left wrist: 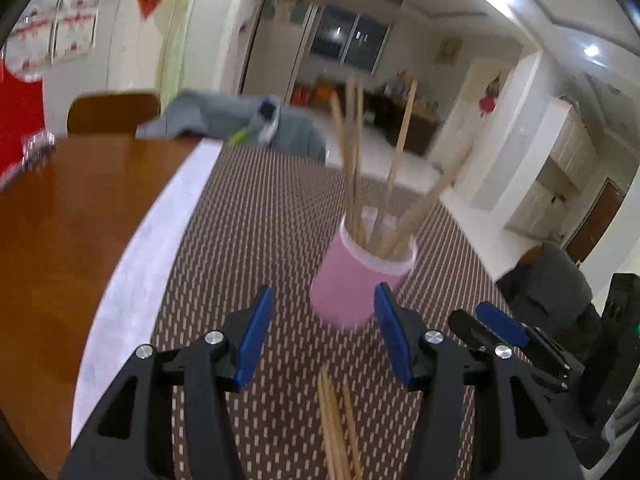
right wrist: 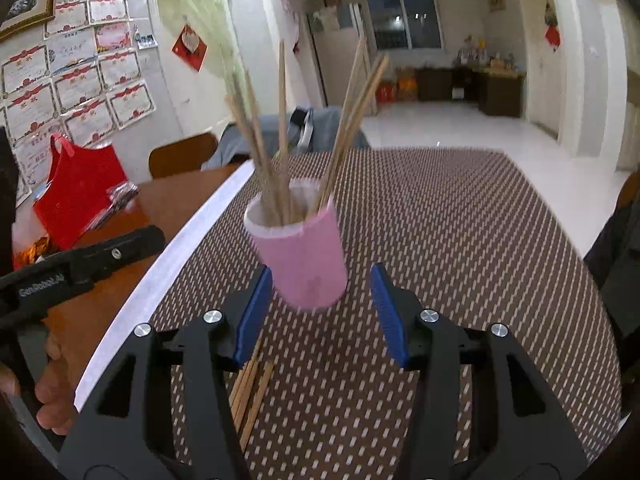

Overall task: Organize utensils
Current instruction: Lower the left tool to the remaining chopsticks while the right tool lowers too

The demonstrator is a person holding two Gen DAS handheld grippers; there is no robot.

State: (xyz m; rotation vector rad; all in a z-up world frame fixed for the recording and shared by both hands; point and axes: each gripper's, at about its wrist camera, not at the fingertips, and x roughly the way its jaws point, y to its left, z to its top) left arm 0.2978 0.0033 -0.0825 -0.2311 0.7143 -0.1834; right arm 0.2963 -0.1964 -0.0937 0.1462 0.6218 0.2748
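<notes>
Jaws of both grippers apart; pink cup [right wrist: 304, 256] just beyond, ungripped.

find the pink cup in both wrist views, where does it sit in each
Left wrist view: the pink cup stands right of centre, just beyond the open left gripper, near its right-hand finger.
Right wrist view: the pink cup stands just left of centre, beyond the open right gripper, near its left-hand finger.
Shared landmark: the loose chopsticks lying on the patterned mat nearer the cameras than the cup.
</notes>
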